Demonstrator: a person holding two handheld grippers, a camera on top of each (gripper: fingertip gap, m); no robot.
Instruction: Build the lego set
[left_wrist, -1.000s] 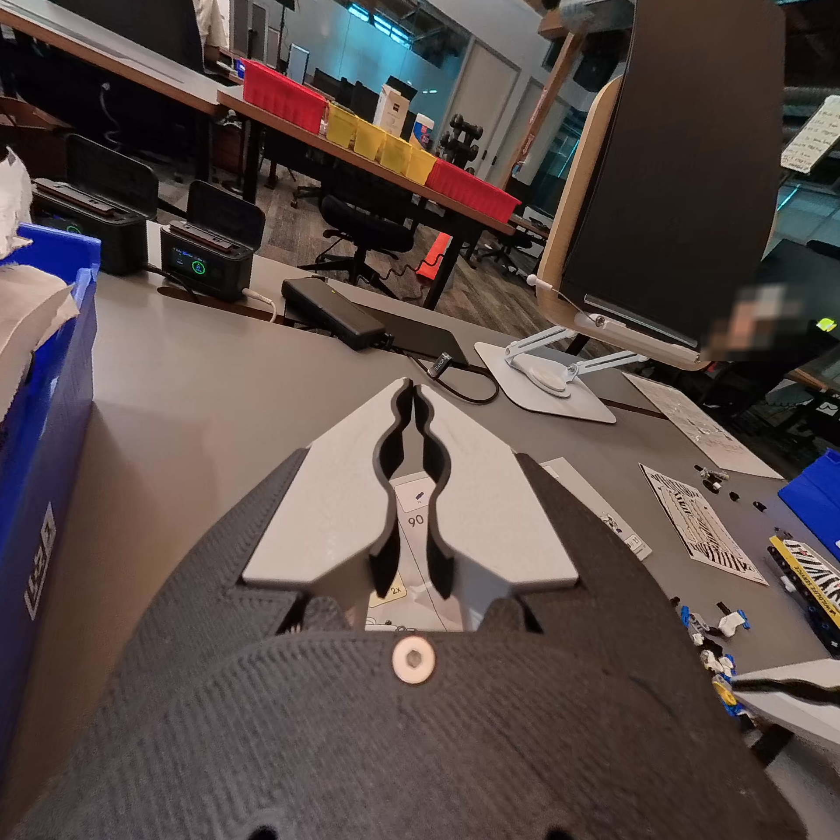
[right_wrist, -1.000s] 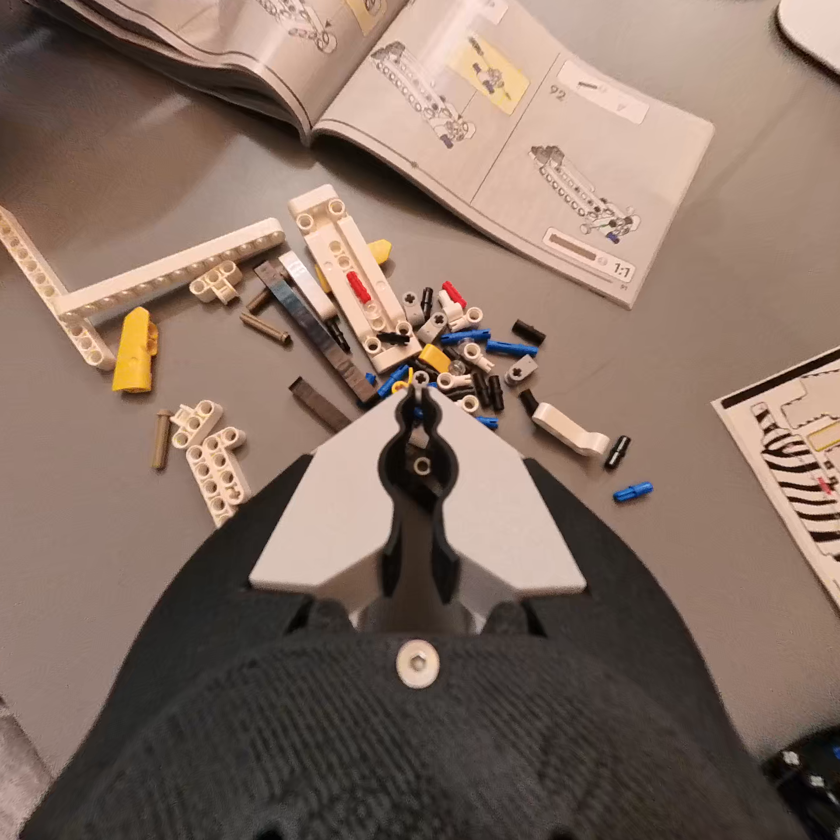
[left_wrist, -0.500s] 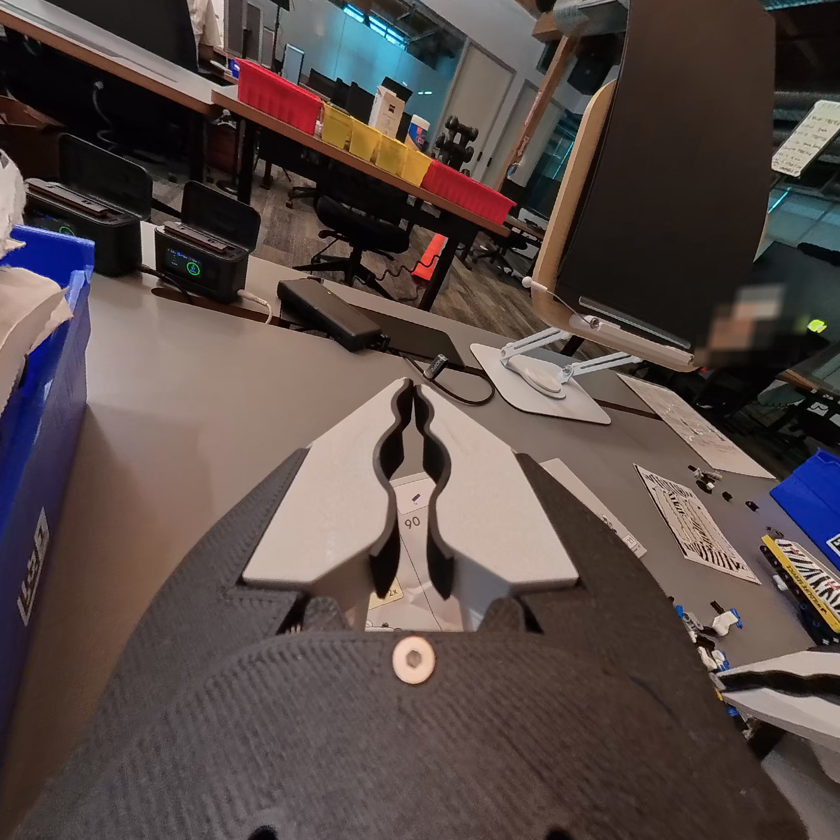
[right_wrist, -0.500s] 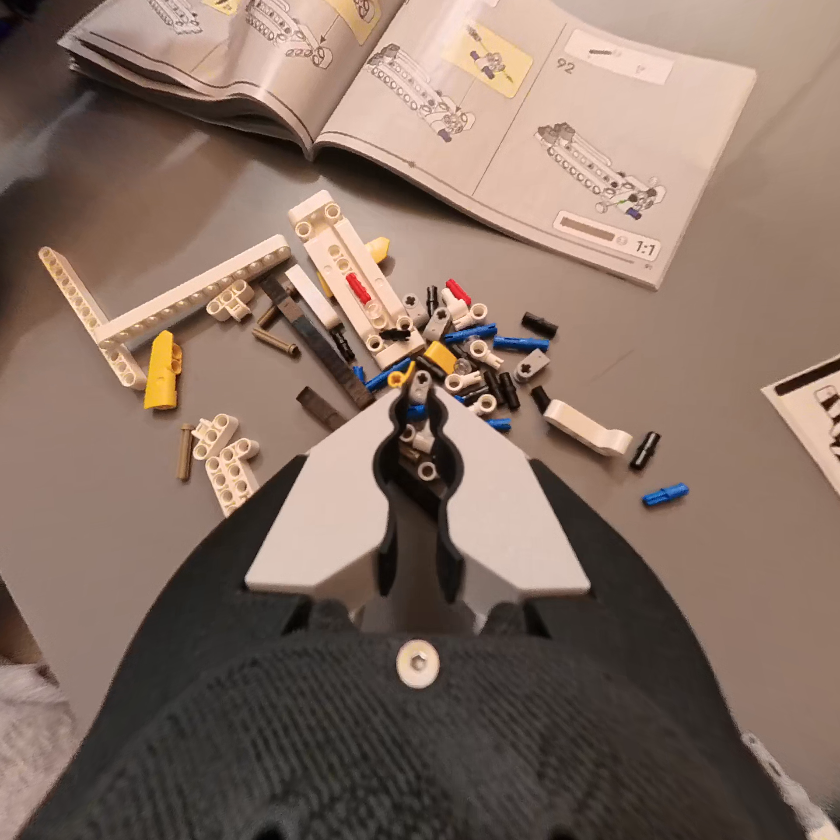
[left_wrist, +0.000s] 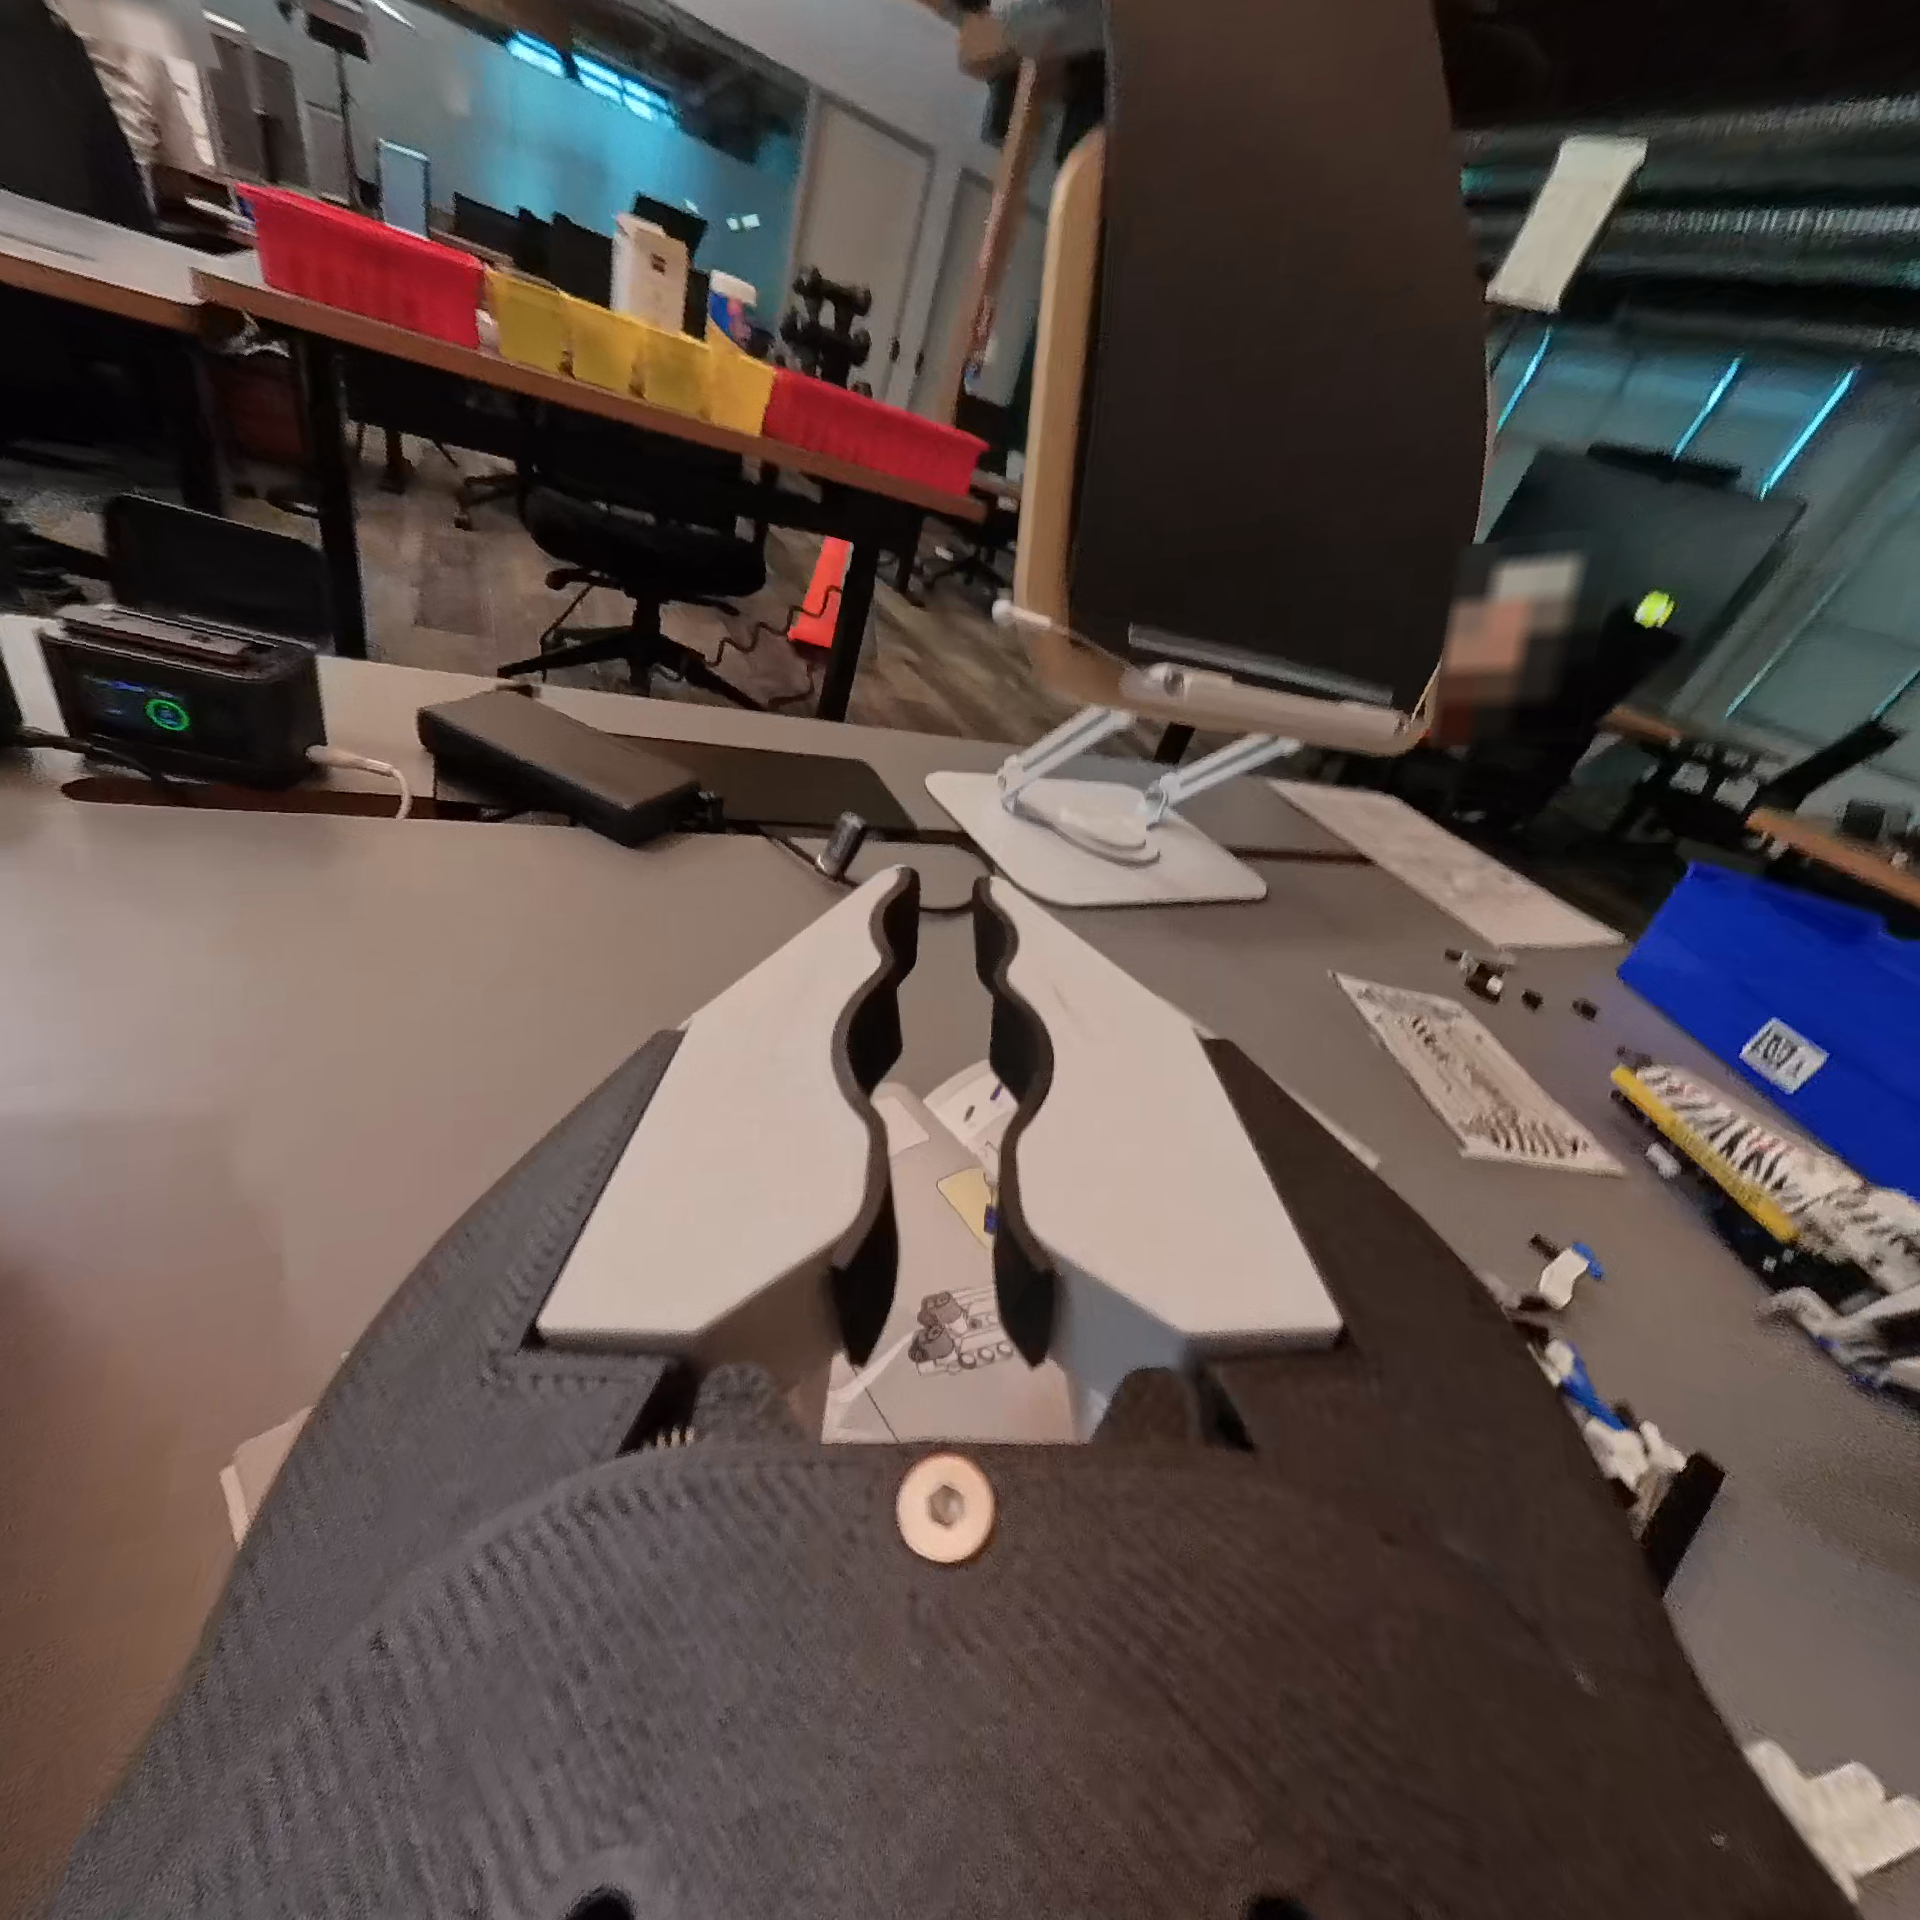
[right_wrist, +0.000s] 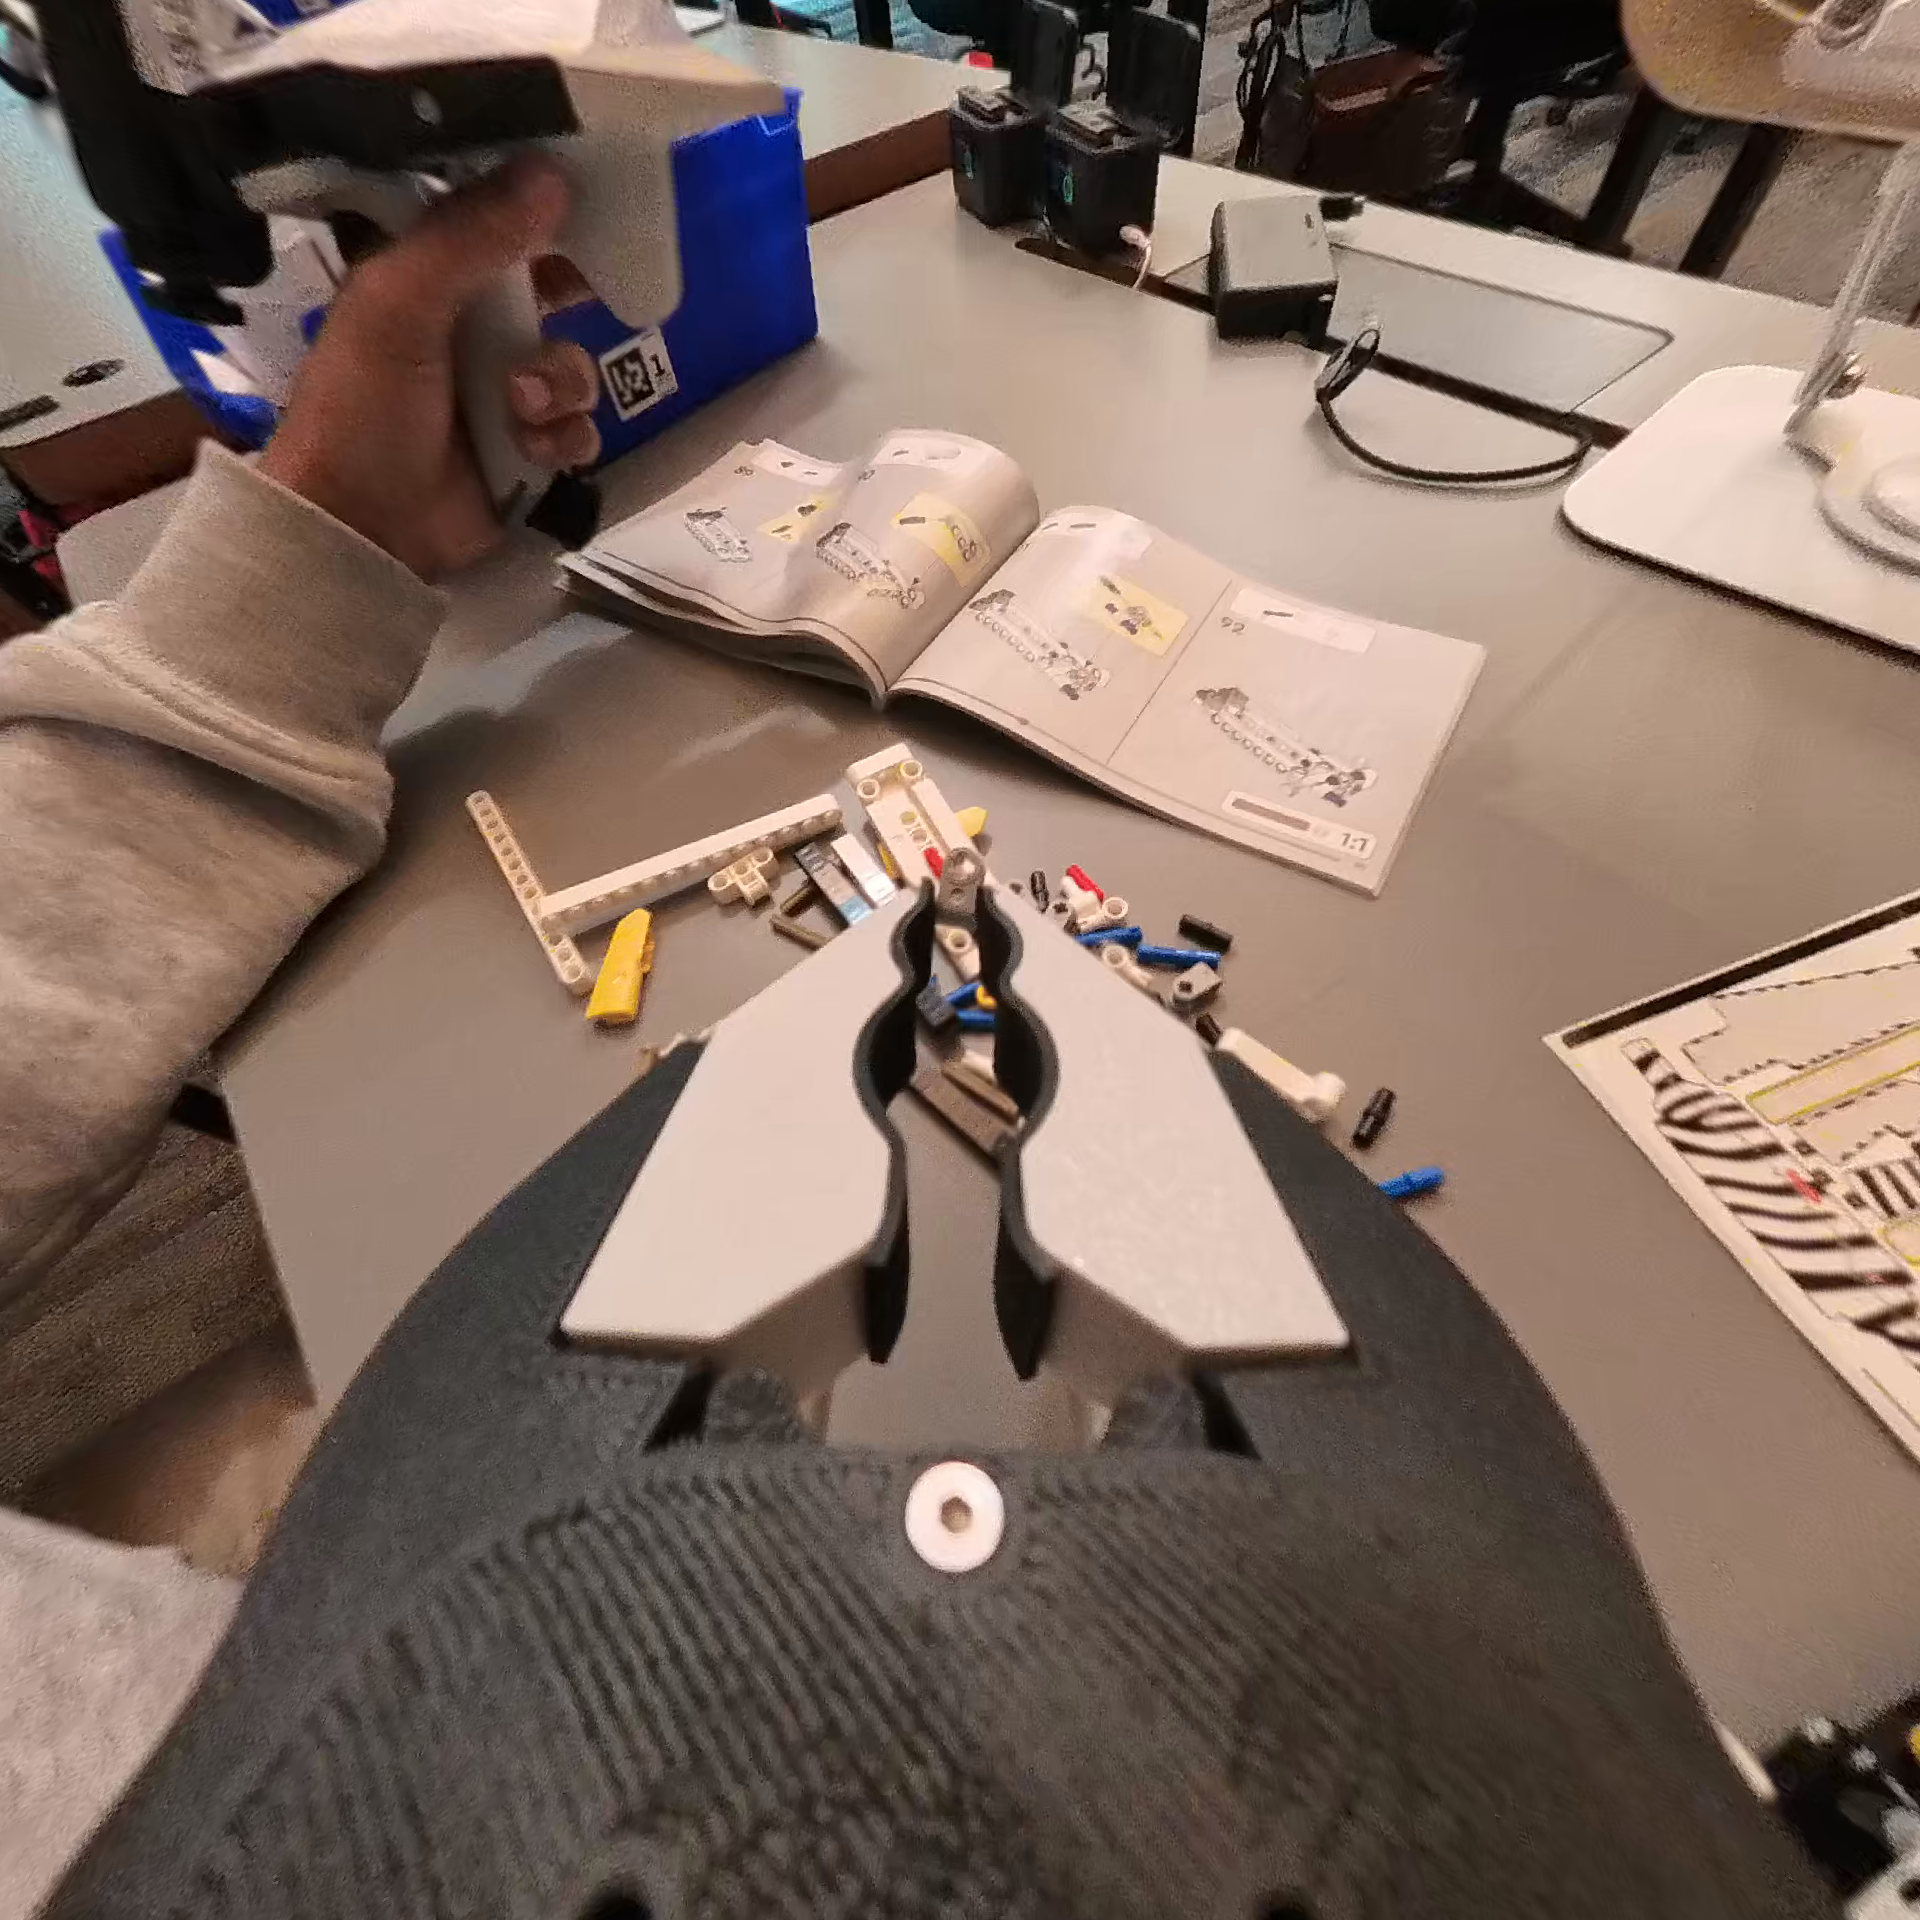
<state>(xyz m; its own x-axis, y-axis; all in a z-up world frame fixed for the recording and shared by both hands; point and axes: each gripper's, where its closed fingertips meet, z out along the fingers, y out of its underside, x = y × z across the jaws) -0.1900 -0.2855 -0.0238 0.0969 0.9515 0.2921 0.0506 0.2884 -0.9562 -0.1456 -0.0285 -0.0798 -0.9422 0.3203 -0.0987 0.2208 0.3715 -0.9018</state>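
Observation:
My right gripper (right_wrist: 958, 909) is shut on a small grey Lego connector (right_wrist: 964, 873) and holds it above the pile of loose Lego parts (right_wrist: 1101, 935) on the grey table. White beams (right_wrist: 665, 868) and a yellow piece (right_wrist: 620, 966) lie left of the pile. The open instruction booklet (right_wrist: 1039, 623) lies beyond it. My left gripper (left_wrist: 945, 899) is slightly open and empty, raised over the booklet (left_wrist: 961, 1143). A person's hand (right_wrist: 416, 416) holds the left gripper at the upper left of the right wrist view.
A zebra-striped sticker sheet (right_wrist: 1766, 1122) lies right of the pile. A partly built striped model (left_wrist: 1766, 1174) and a blue bin (left_wrist: 1787, 987) are at the right. A tablet stand (left_wrist: 1091, 842), a power brick (left_wrist: 561, 758) and a charger (left_wrist: 177, 696) stand at the back. Another blue bin (right_wrist: 727, 239) is at the left. The tips of one gripper are about 25 centimeters away from the tips of the other. The yellow piece (right_wrist: 620, 966) lies some 15 centimeters from my right tips, 25 centimeters from my left tips.
My right gripper has lifted up and back from the pile with the small grey connector in it. My left gripper has swung to the right and its fingers have parted a little.

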